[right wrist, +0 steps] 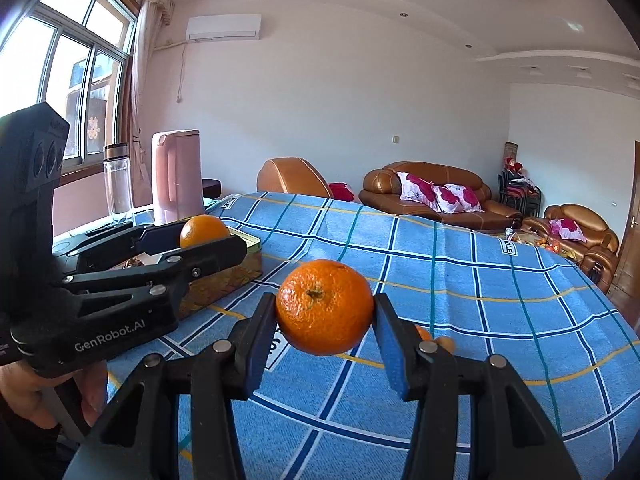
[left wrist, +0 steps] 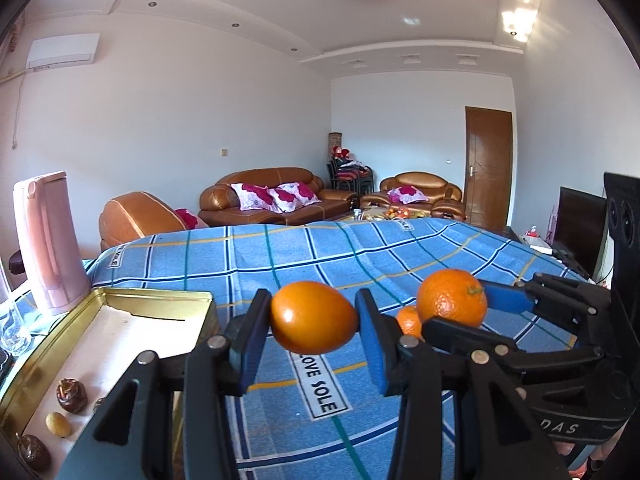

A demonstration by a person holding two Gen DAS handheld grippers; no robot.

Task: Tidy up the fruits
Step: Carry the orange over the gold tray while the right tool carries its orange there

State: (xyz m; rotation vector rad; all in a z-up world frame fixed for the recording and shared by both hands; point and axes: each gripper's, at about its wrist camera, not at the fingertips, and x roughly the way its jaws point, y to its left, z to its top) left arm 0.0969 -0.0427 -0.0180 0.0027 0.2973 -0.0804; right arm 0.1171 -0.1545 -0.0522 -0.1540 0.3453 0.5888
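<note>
Both grippers carry fruit in the air above the blue checked worktop (left wrist: 400, 256). The left gripper (left wrist: 314, 322) has its fingers clamped on a smooth orange (left wrist: 313, 317); the right gripper (right wrist: 325, 309) is clamped on a dimpled orange (right wrist: 325, 307), stem end facing the camera. The gold tin (left wrist: 152, 294) sits just left of the left fingers, a few small fruits already inside (dates, probably). This looks like the carry step. Next, each orange must be brought over the tin's rim, lowered, then released without bumping the other gripper. More small fruit (left wrist: 409, 321) lies beyond the fingers.
</note>
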